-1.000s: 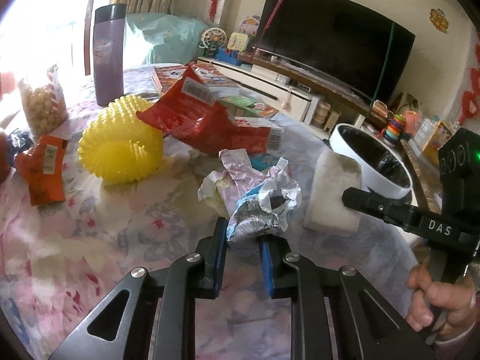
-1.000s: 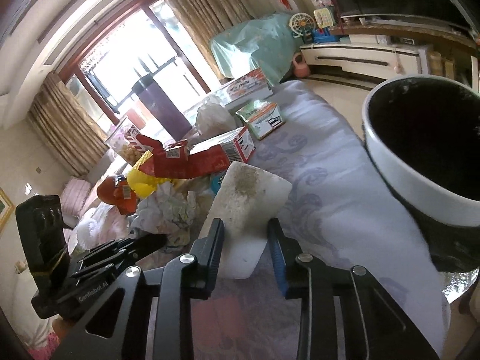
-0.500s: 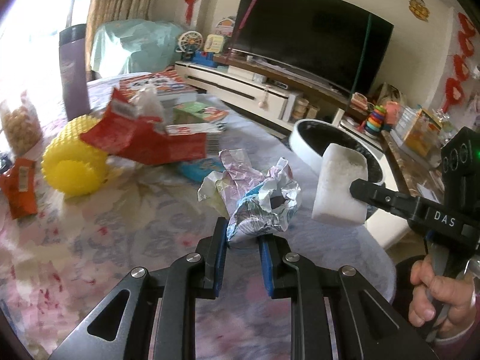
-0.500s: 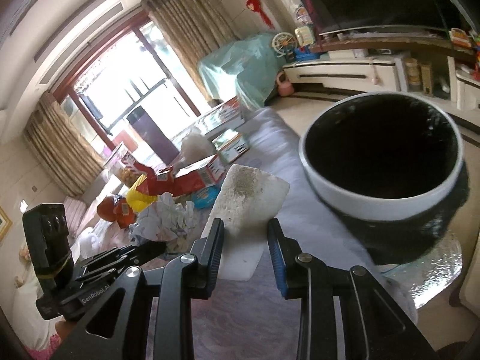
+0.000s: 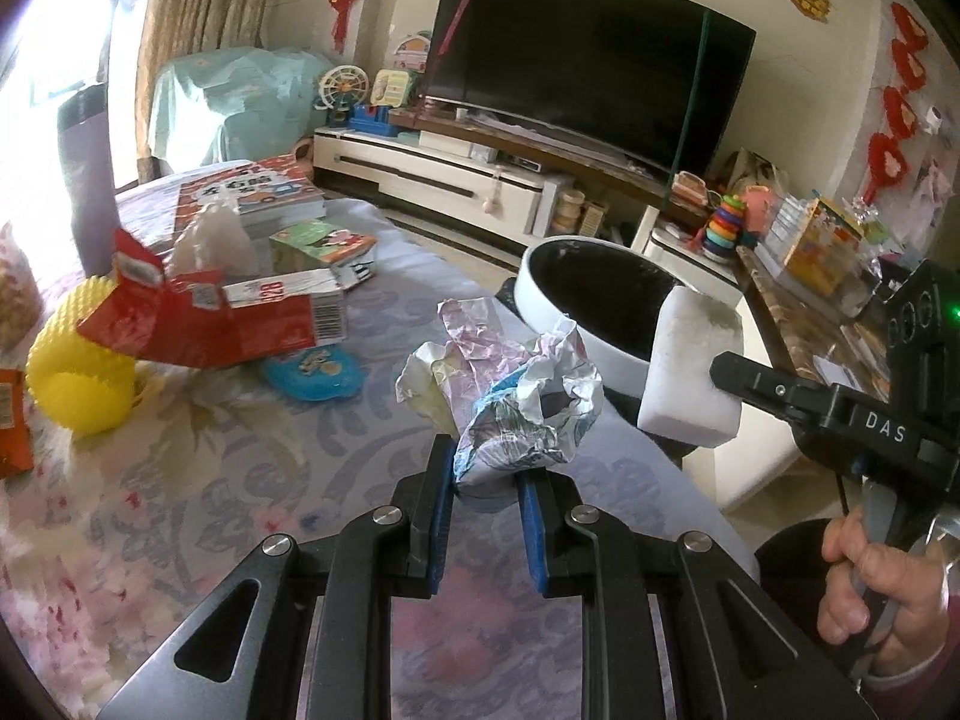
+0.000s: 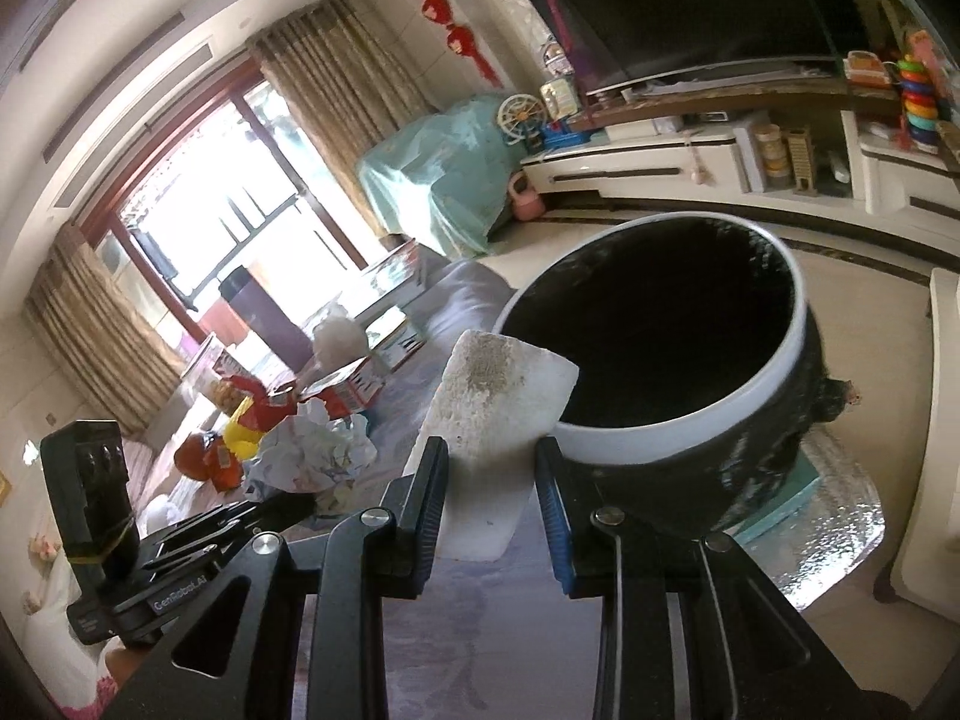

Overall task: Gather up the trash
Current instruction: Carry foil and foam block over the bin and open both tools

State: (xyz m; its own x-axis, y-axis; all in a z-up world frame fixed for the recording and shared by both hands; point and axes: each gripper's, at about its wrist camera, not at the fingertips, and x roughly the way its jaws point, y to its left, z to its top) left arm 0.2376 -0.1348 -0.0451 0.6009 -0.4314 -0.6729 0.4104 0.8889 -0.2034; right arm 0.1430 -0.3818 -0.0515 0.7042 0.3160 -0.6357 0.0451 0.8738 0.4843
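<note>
Both claws loaded: my left gripper (image 5: 485, 483) pinches crumpled wrappers (image 5: 516, 402), my right gripper (image 6: 492, 498) the foam block (image 6: 489, 420); I should clear the bin (image 6: 774, 360) rim before releasing.

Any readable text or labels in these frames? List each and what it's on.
"DAS": on the right gripper arm, left wrist view.
"GenRobot.AI": on the left gripper body, right wrist view.
Red snack wrapper: barcode and white print, too blurred to read.
Red box on the table: large characters, not legible.
Crumpled wrapper in the left gripper: print unreadable.
</note>
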